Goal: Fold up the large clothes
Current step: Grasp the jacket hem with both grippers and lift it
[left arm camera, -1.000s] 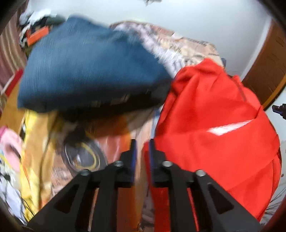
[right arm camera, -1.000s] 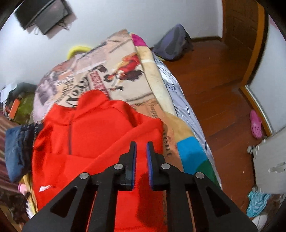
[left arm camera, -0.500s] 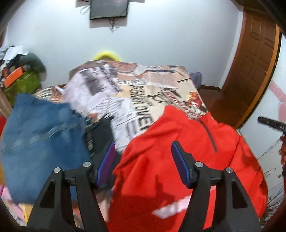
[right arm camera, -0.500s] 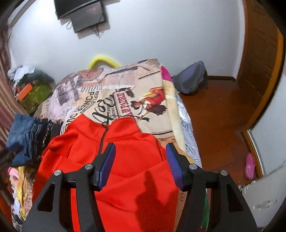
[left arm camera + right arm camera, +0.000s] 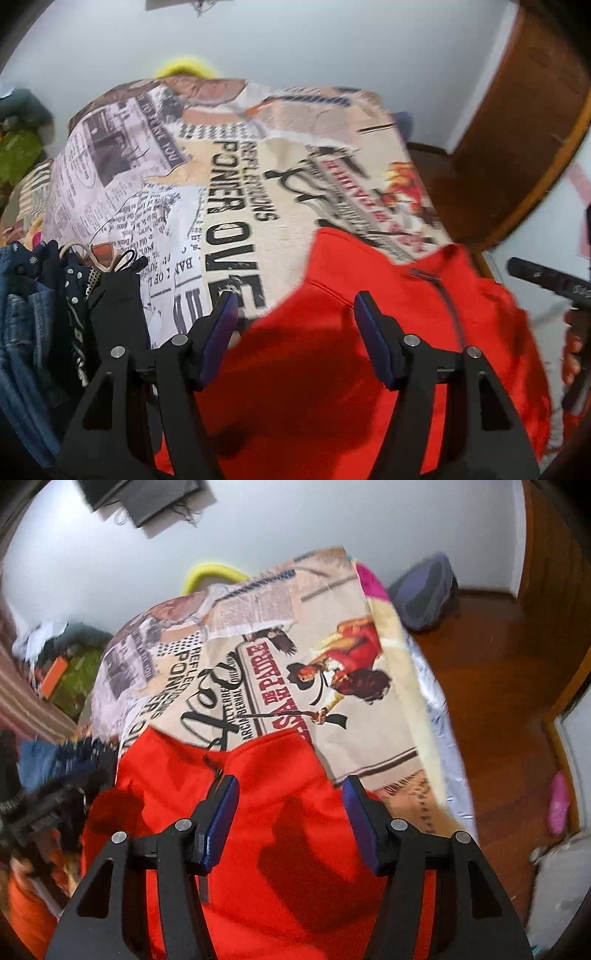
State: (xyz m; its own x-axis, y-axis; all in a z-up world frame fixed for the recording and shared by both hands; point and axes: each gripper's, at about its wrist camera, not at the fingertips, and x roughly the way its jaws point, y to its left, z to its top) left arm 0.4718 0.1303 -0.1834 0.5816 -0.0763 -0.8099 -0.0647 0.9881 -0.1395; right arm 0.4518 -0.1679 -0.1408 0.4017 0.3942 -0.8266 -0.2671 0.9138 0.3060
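A red zip-neck top (image 5: 332,369) lies spread on the bed, collar toward the far end, its zipper (image 5: 443,295) right of centre. My left gripper (image 5: 295,301) hovers open over the top's left shoulder edge, nothing between its blue pads. In the right wrist view the same red top (image 5: 280,812) fills the lower middle. My right gripper (image 5: 290,781) hangs open above it just below the collar, also holding nothing. The right gripper's black body (image 5: 546,280) and a hand show at the right edge of the left wrist view.
A newspaper-print bedspread (image 5: 240,192) covers the bed. Jeans and dark clothes (image 5: 44,332) are piled at its left. Right of the bed are wooden floor (image 5: 498,701), a grey backpack (image 5: 424,594), a pink slipper (image 5: 557,805) and a wooden door (image 5: 517,129).
Both grippers went from nearly shut to open. The left one swung right, away from the jeans pile, to the red top's shoulder. The right one moved up the top toward the collar.
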